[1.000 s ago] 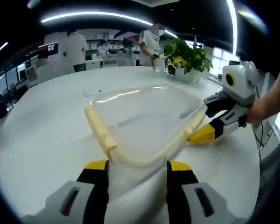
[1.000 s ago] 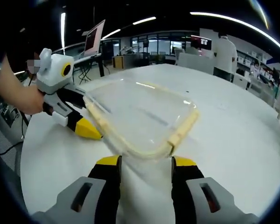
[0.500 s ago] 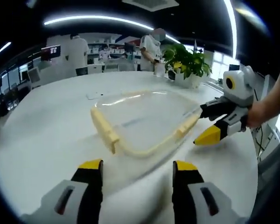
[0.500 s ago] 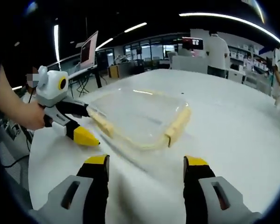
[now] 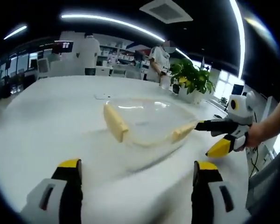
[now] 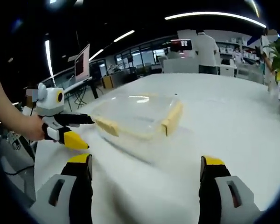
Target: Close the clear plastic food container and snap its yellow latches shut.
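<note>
Left gripper view shows the left gripper with its two yellow-tipped jaws spread wide and empty, well short of the one clear plastic container that sits lid-on upon the white table, two yellow latches showing along its sides. At the right, the right gripper, jaws parted, reaches in just beside the far latch; whether it touches is unclear. Right gripper view has its own gripper wide open and empty, the container ahead, and the left gripper at the left in a hand; two people and one potted plant stand beyond.
</note>
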